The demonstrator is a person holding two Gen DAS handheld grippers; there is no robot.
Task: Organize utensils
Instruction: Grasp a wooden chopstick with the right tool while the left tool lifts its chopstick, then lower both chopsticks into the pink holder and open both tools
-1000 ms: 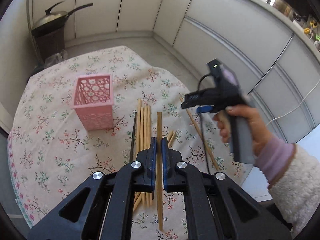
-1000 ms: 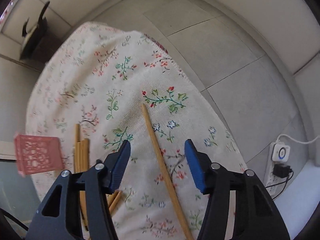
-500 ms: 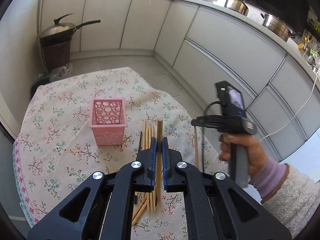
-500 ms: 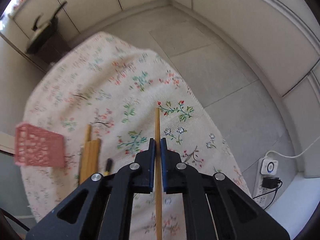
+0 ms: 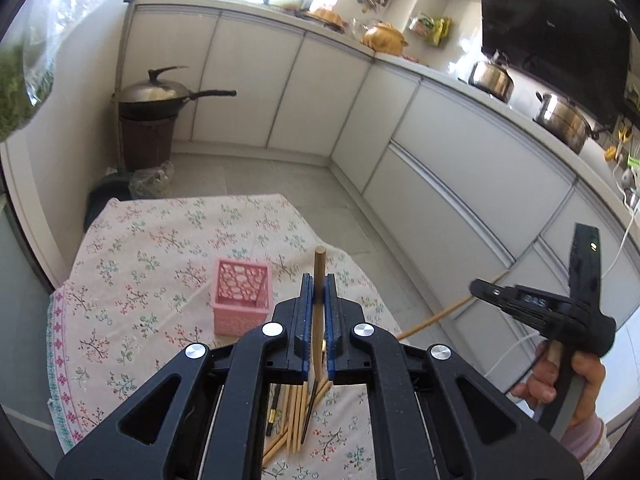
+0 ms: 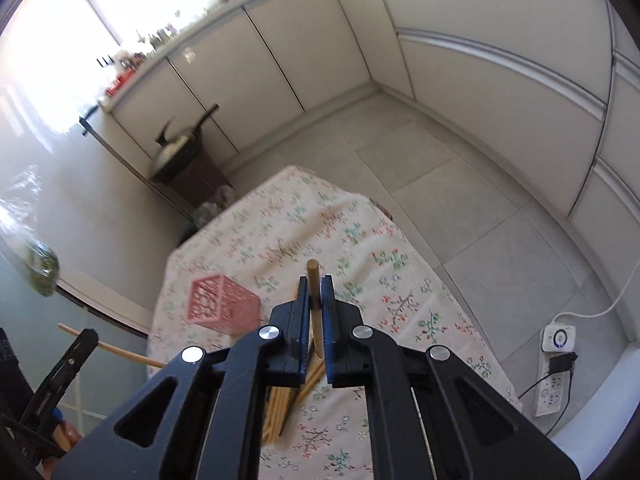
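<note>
Above a small table draped in a cream floral tablecloth (image 5: pixel 132 280), a person holds two black hand-held grippers, each clamped on one pale wooden chopstick. Seen from the left wrist camera, the left gripper (image 5: pixel 315 300) has its blue-padded jaws pressed tight on the left chopstick (image 5: pixel 319 280), whose blunt end pokes up past the fingertips while the rest slopes down behind them; gripping it near one end likely leaves a long free length to steer downward. To the right in that view, the person's right hand (image 5: pixel 560 380) grips the handle of the right gripper (image 5: pixel 486 290), and its chopstick (image 5: pixel 440 316) juts out sideways over the table edge. From the right wrist camera, those jaws are closed firmly on the right chopstick (image 6: pixel 314 300), raised clear of the cloth. A pink plastic square basket with a cut-out lattice wall (image 5: pixel 242 298) stands upright on the cloth, open mouth facing up, just beyond the left gripper; it is probably the holder meant for the sticks, and it looks empty so far. Beneath both grippers lies a loose heap of remaining wooden chopsticks (image 5: pixel 294 408), one darker stick among them, still to be collected. White kitchen cabinets (image 5: pixel 280 80) curve around behind.
</note>
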